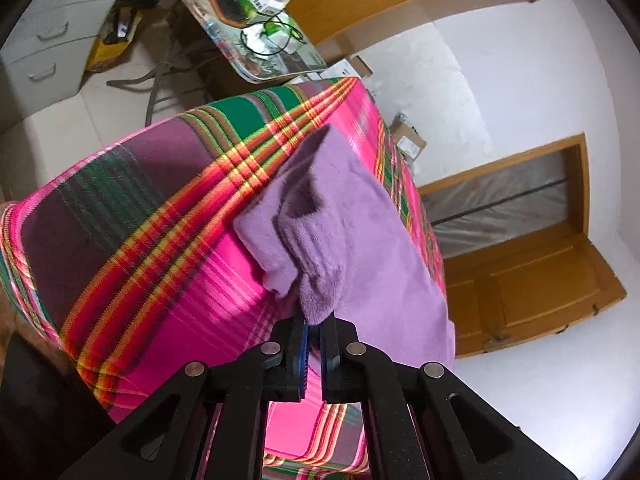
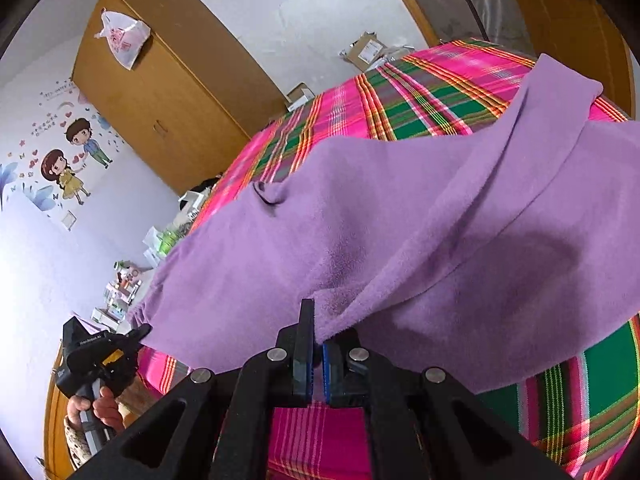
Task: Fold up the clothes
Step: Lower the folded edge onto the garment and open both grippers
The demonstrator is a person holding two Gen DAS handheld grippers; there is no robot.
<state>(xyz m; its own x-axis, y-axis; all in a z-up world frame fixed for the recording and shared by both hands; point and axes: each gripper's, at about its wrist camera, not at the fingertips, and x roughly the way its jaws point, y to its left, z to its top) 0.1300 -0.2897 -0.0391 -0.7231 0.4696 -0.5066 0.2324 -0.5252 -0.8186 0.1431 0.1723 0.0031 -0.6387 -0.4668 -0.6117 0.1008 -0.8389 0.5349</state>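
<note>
Black left tongs [image 1: 314,322], at lower centre of the left wrist view, are closed on a bunched edge of the purple fleece garment [image 1: 352,216], whose fabric rises from the blue pads toward mid-frame and drapes to the right. Black right tongs [image 2: 318,340], at lower centre of the right wrist view, likewise pinch an edge of the same purple fleece garment [image 2: 400,216], which spreads across the middle and right of that frame with a fold line running diagonally toward the upper right. Beneath the garment in both views lies the plaid bed cover [image 1: 132,216], striped in pink, green, red and yellow, over a bed. At lower left of the right wrist view, the person's hand [image 2: 100,404] holds the handle of the left gripper, whose tip meets the gathered left edge of the garment. Farther off, the left wrist view shows a cluttered desk [image 1: 276,74] at upper centre, grey drawers [image 1: 52,36] at upper left and a wooden door [image 1: 536,280] at right. The right wrist view shows a wooden wardrobe [image 2: 172,92] at upper left, with a cartoon wall sticker [image 2: 68,160] beside it.
</note>
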